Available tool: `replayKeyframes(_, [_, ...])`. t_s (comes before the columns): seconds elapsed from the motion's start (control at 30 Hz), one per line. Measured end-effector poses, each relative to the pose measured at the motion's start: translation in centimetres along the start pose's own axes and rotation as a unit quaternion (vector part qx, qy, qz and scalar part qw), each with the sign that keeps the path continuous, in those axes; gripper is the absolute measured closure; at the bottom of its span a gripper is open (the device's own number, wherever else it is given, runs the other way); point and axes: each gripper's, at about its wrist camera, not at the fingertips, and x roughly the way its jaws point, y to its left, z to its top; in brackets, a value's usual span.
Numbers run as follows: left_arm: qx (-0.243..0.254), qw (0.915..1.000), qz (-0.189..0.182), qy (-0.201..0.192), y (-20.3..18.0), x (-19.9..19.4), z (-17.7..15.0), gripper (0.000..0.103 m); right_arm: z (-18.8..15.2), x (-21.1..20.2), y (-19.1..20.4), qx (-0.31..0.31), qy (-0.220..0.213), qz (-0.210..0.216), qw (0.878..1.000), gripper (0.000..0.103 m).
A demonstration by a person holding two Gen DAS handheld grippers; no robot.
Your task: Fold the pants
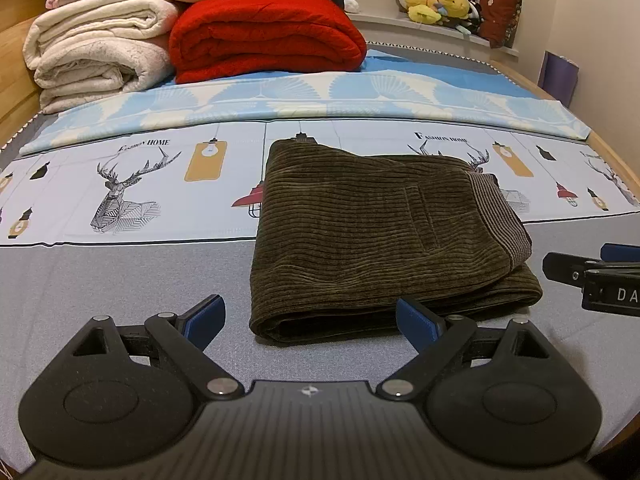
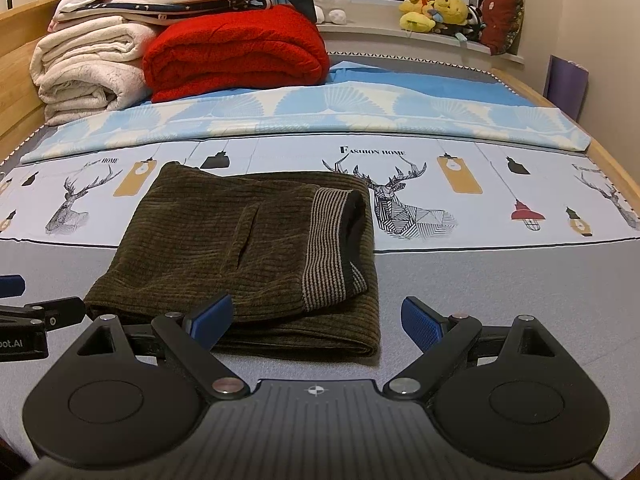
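Observation:
Olive corduroy pants (image 1: 372, 232) lie folded into a compact rectangle on the bed, striped waistband (image 1: 504, 220) on top at the right. My left gripper (image 1: 310, 324) is open, just in front of the fold's near edge, holding nothing. In the right wrist view the same pants (image 2: 224, 248) sit ahead and left. My right gripper (image 2: 318, 326) is open too, its left pad (image 2: 212, 322) over the near edge, nothing between the fingers. The right gripper (image 1: 592, 276) shows at the left wrist view's right edge, and the left gripper (image 2: 28, 320) at the right wrist view's left edge.
The bed sheet (image 1: 120, 272) is grey in front with a deer and lamp print further back. A folded red blanket (image 1: 264, 36) and cream blankets (image 1: 96, 48) are stacked at the far left. Plush toys (image 1: 436, 4) sit on the windowsill. Wooden bed frame (image 2: 616, 176) runs along the right.

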Motion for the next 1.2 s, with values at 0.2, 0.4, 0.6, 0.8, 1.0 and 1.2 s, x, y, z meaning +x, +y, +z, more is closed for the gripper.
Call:
replayKeyframes(0.2, [0.000,1.0000,0.000,0.000,-0.01,0.01,0.00,0.008,0.02,0.03,-0.08,-0.001,0.001,0.001,1.000,0.011])
replayKeyframes(0.4, [0.002,1.0000,-0.001,0.000,-0.09,0.06,-0.09,0.008,-0.06,0.09,-0.08,-0.001,0.002,0.002,1.000,0.011])
replayKeyframes(0.6, [0.004,1.0000,-0.002,0.000,-0.11,0.09,-0.19,0.008,-0.04,0.08,-0.05,-0.001,0.002,0.001,1.000,0.011])
replayKeyframes(0.8, [0.006,1.0000,-0.004,0.000,0.00,0.14,-0.17,0.008,-0.12,0.12,-0.03,-0.002,0.003,0.002,1.000,0.011])
replayKeyframes(1.0, [0.007,1.0000,-0.005,0.000,0.05,0.16,-0.13,0.008,-0.17,0.19,0.01,-0.002,0.003,0.002,1.000,0.011])
replayKeyframes(1.2, [0.009,0.9999,-0.006,-0.001,0.04,0.13,-0.14,0.008,-0.15,0.18,0.02,-0.001,0.003,0.002,1.000,0.011])
